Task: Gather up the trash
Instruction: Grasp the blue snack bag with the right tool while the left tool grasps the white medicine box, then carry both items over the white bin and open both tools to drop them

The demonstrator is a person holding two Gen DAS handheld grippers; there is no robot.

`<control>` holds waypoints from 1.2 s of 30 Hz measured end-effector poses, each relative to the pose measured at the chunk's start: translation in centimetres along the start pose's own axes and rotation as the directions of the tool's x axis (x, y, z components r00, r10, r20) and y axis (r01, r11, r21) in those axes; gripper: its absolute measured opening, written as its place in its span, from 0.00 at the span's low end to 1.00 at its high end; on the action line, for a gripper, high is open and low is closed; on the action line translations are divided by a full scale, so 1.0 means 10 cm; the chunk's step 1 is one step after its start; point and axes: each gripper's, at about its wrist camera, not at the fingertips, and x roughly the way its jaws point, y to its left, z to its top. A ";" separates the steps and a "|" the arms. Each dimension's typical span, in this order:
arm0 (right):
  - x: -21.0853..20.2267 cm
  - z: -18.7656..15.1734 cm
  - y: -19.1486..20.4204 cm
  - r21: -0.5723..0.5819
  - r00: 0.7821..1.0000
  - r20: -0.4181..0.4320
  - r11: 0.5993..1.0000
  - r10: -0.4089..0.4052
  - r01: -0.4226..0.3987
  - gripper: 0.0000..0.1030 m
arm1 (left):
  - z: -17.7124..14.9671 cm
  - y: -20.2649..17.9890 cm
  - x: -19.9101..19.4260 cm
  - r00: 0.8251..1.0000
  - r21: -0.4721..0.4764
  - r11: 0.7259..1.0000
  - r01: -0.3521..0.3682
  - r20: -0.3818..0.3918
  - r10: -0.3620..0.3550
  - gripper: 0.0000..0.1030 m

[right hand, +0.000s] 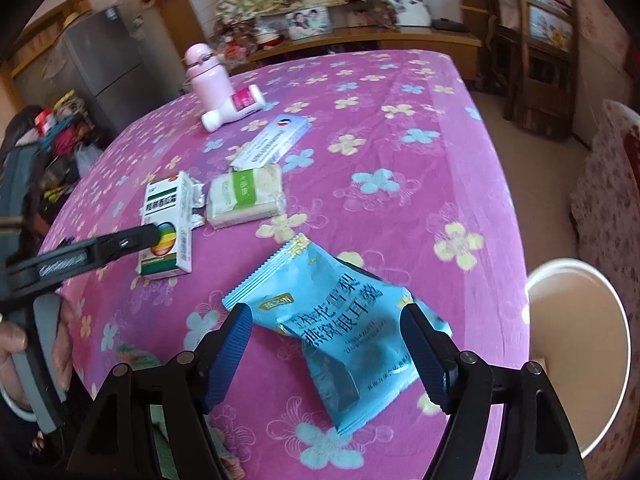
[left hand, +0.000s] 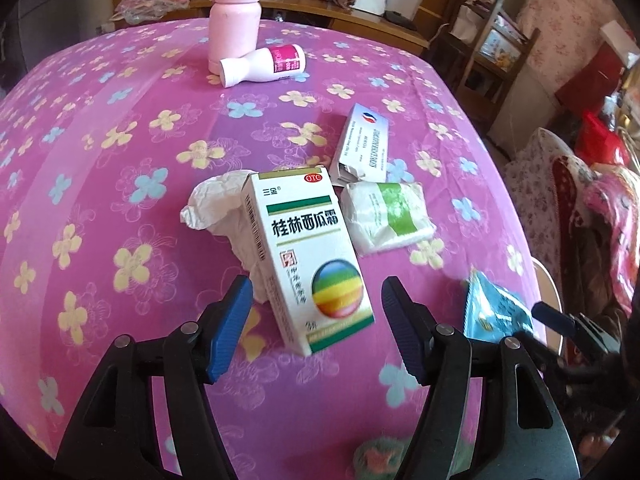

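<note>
soft cloth table cover (left hand: 120, 160), magenta, printed with flowers, matt, faintly creased. glossy printed cardboard on the medicine box (left hand: 308, 256); crumpled white tissue paper (left hand: 216, 212) beside it, rough and matt. shiny blue plastic-film snack packet (right hand: 340, 332), wrinkled, with a serrated edge. clear film over a white and green wrapped pack (left hand: 388, 216), slightly glossy. smooth matt pink bottle (left hand: 236, 16); smooth white plastic bottle (left hand: 264, 66) with a glossy pink label. thin printed card on the flat white carton (left hand: 362, 144). ribbed blue rubbery pads (left hand: 230, 320) on matt black plastic gripper arms. smooth white bucket (right hand: 580, 360) rim. varnished wood shelf (right hand: 360, 38) behind.
</note>
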 end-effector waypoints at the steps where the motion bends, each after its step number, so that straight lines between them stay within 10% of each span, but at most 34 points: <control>1: 0.02 0.00 0.00 -0.017 1.000 -0.004 1.000 0.004 -0.004 0.78 | 0.02 0.00 0.03 1.000 -0.007 1.000 -0.004 -0.003 0.004 0.64; 16: 0.36 -0.01 -0.08 -0.145 0.997 -0.065 0.989 -0.028 0.018 0.81 | 0.11 -0.19 0.40 0.989 0.045 0.990 -0.137 -0.044 0.139 0.64; 22: 0.27 -0.07 -0.02 -0.143 0.999 -0.030 0.989 -0.043 0.039 0.62 | 0.05 -0.08 0.29 0.996 0.040 0.996 -0.080 -0.023 0.080 0.57; 36: -0.22 -0.10 0.22 -0.049 0.994 0.112 0.999 -0.018 0.024 0.61 | -0.03 -0.03 -0.40 0.995 0.066 0.995 0.081 0.057 -0.085 0.56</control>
